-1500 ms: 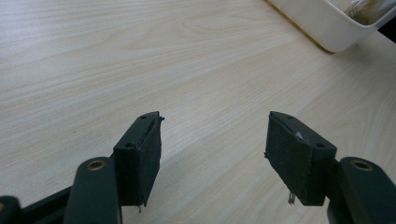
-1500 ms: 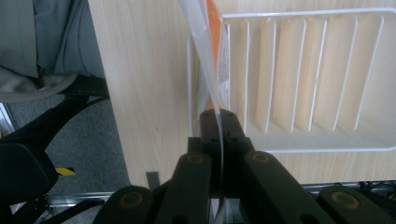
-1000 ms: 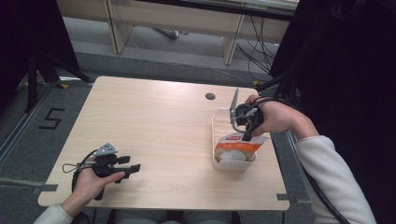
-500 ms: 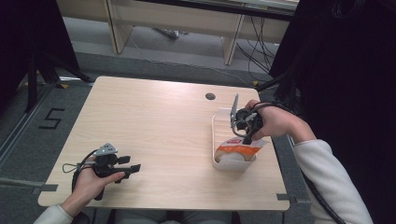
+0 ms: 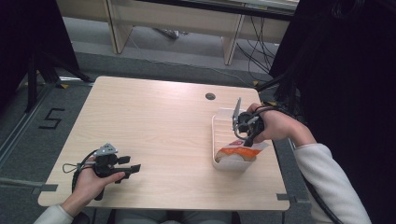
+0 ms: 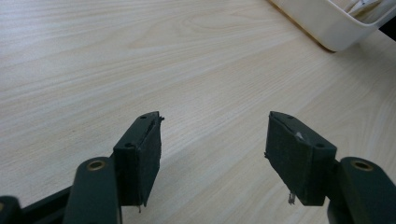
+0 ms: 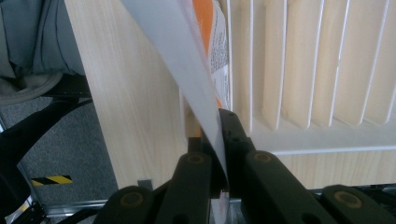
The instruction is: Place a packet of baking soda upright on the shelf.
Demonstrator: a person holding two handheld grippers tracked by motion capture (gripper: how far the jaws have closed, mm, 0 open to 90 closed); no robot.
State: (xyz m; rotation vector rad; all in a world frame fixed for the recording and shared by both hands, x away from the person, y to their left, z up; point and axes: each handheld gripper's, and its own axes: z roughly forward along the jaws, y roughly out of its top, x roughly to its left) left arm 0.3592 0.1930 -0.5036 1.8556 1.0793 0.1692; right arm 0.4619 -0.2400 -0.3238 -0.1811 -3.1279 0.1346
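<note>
Our right gripper (image 7: 212, 154) has its jaws clenched on the thin top edge of the orange-and-white packet (image 5: 240, 151) hanging below them into the white tray (image 5: 219, 133), so that edge may slip or tear, while our left gripper (image 6: 212, 158) rests released on the bench (image 5: 154, 121).

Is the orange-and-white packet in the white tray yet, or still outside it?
Partly in. The packet lies across the tray's near end, one edge sticking out past its rim, and the right gripper is shut on that edge.

Packet (image 5: 240, 153) in tray (image 5: 219, 122) (table's (image 5: 154, 121) right)
</note>
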